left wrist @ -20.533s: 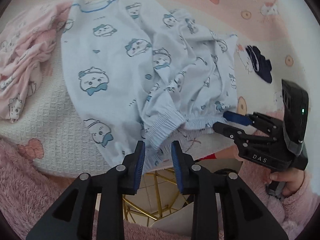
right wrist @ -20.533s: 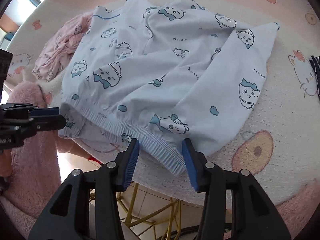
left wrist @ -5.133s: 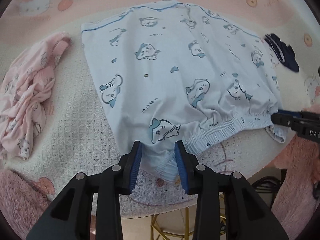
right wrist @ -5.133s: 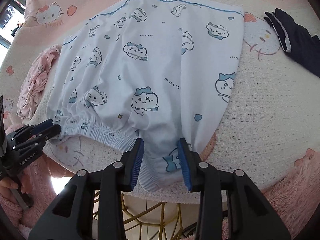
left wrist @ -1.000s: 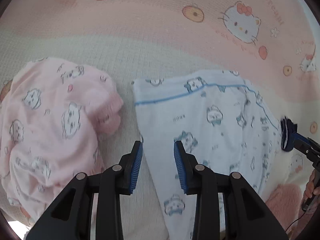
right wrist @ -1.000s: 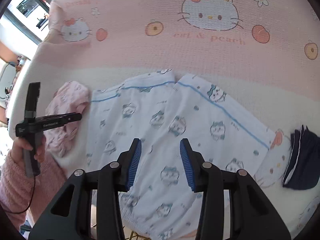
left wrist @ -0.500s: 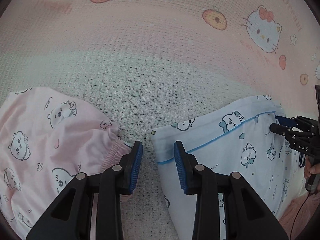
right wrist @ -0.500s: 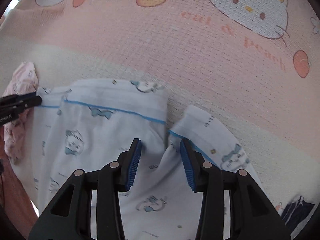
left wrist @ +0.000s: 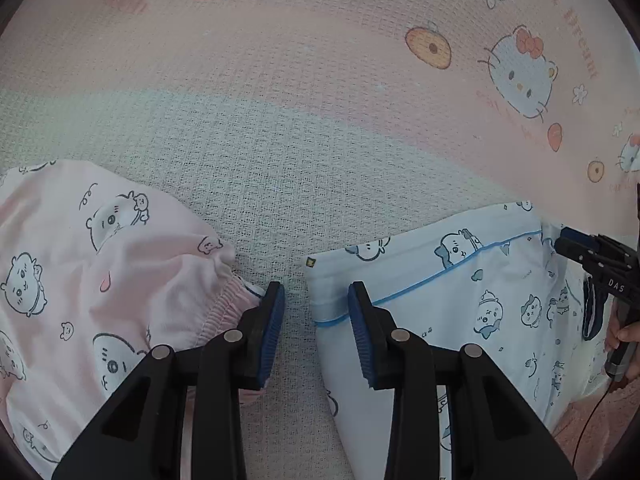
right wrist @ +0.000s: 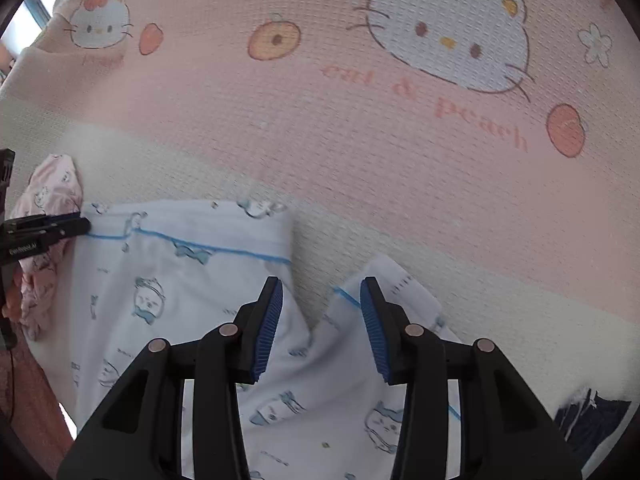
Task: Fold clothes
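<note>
Two tools are hovering over the far hem end of the pale blue printed pants (right wrist: 168, 300), so my read is this is the grab before the fold. Left tool (left wrist: 316, 320) sits partly spread at the left leg's hem corner; one pad is over the cloth, the other over bare blanket (left wrist: 280, 120), pinching nothing. Right tool (right wrist: 320, 320) is also partly spread, straddling the gap between the two legs, empty too. Next move probably needs each to drop onto a hem corner and clamp. Pink garment (left wrist: 100, 264) lies just beside the pants on the left, dark cloth (right wrist: 588, 416) toward the right edge, Kitty-print pink beyond.
</note>
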The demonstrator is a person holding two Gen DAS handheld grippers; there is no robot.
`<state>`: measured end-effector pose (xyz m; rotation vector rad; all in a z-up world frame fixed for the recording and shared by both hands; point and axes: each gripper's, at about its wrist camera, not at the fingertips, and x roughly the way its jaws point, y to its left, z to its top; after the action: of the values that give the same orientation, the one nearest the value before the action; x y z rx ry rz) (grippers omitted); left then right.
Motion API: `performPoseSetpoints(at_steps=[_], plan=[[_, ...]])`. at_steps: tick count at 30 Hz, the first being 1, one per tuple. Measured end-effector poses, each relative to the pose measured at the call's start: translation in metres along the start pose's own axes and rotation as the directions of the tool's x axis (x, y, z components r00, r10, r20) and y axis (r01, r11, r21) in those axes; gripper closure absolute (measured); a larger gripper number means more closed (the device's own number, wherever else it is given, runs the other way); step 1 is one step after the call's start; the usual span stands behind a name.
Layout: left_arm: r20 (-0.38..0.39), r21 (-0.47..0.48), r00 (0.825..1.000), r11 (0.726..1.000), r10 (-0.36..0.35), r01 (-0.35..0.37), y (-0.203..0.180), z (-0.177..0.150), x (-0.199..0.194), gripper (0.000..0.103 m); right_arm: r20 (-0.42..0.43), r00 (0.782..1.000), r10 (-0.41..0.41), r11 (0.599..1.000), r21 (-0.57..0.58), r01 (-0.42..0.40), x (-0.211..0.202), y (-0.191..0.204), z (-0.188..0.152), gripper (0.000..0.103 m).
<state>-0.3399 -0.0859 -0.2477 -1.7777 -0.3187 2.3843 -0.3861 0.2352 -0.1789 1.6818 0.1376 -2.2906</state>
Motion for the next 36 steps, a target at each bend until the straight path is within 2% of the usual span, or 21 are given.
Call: performPoseSetpoints(at_steps=[4,6,8,9,10,12,14,19,20,21,23,24,27,31,33,34,35,36], plan=[[0.028,-0.006,1.000,1.000,-0.002,0.002,0.001,-0.001,0.002,0.070,-0.037,0.996,0.076,0.995,0.064,-0.074,0.032,0.008,0.020,0.061],[0.035,-0.025,0.999,0.999,-0.020,0.021,0.006,-0.001,0.003,0.071,-0.020,0.992,0.123,0.988,0.101,-0.120,0.038,0.009,0.021,0.061],[0.034,-0.054,0.998,0.997,-0.053,0.055,0.012,0.000,0.001,0.071,-0.002,0.979,0.204,0.971,0.131,-0.202,0.043,0.004,0.020,0.074],[0.033,-0.065,0.997,0.995,-0.069,0.071,0.014,-0.001,0.000,0.071,0.000,0.968,0.251,0.958,0.144,-0.249,0.041,0.001,0.019,0.084],[0.033,-0.076,0.996,0.993,-0.086,0.088,0.015,-0.003,-0.001,0.070,-0.007,0.969,0.248,0.960,0.136,-0.245,0.039,-0.002,0.018,0.085],[0.012,-0.082,0.991,0.988,-0.132,0.133,0.016,-0.003,0.003,0.070,-0.043,0.989,0.139,0.989,0.057,-0.136,0.038,-0.004,0.015,0.085],[0.003,-0.072,0.993,0.990,-0.120,0.120,0.014,-0.003,0.006,0.070,-0.070,0.994,0.080,0.997,0.012,-0.079,0.040,-0.012,0.012,0.089],[0.021,-0.060,0.995,0.993,-0.102,0.103,0.006,0.002,0.012,0.071,-0.069,0.994,0.081,0.996,0.027,-0.080,0.037,-0.018,0.016,0.088],[0.022,-0.050,0.996,0.995,-0.088,0.089,0.004,0.001,0.012,0.098,-0.056,0.993,0.107,0.994,0.041,-0.105,0.036,-0.017,0.016,0.087],[0.024,-0.040,0.997,0.996,-0.075,0.076,0.003,0.001,0.012,0.100,-0.042,0.990,0.138,0.989,0.058,-0.136,0.035,-0.016,0.017,0.087],[0.042,-0.009,0.998,0.999,-0.041,0.042,-0.002,-0.001,0.004,0.100,-0.005,0.972,0.236,0.967,0.105,-0.234,0.031,-0.016,0.019,0.090],[0.070,0.020,0.997,1.000,-0.012,0.011,-0.006,-0.003,-0.007,0.100,0.018,0.969,0.247,0.963,0.103,-0.248,0.027,-0.016,0.021,0.093],[0.136,0.113,0.987,0.989,0.081,-0.097,-0.012,-0.003,-0.032,0.100,0.076,0.974,0.215,0.976,0.025,-0.217,0.016,-0.002,0.029,0.095],[0.098,0.139,0.988,0.982,0.116,-0.129,-0.003,0.005,-0.009,0.099,0.021,0.996,0.085,0.995,-0.045,-0.084,0.042,0.007,0.034,0.095],[0.057,0.142,0.988,0.978,0.146,-0.153,0.002,0.008,0.008,0.095,0.018,0.993,0.120,0.993,0.009,-0.120,0.049,0.000,0.038,0.094],[0.064,0.126,0.988,0.980,0.144,-0.151,0.003,0.009,0.004,0.093,0.016,0.990,0.139,0.989,0.041,-0.140,0.051,-0.004,0.040,0.094],[0.078,0.102,0.987,0.984,0.138,-0.146,0.005,0.011,-0.004,0.087,0.013,0.986,0.163,0.983,0.087,-0.164,0.050,-0.011,0.041,0.092],[0.092,0.076,0.987,0.987,0.133,-0.140,0.007,0.013,-0.012,0.084,0.033,0.985,0.166,0.979,0.110,-0.169,0.044,-0.015,0.041,0.086]])
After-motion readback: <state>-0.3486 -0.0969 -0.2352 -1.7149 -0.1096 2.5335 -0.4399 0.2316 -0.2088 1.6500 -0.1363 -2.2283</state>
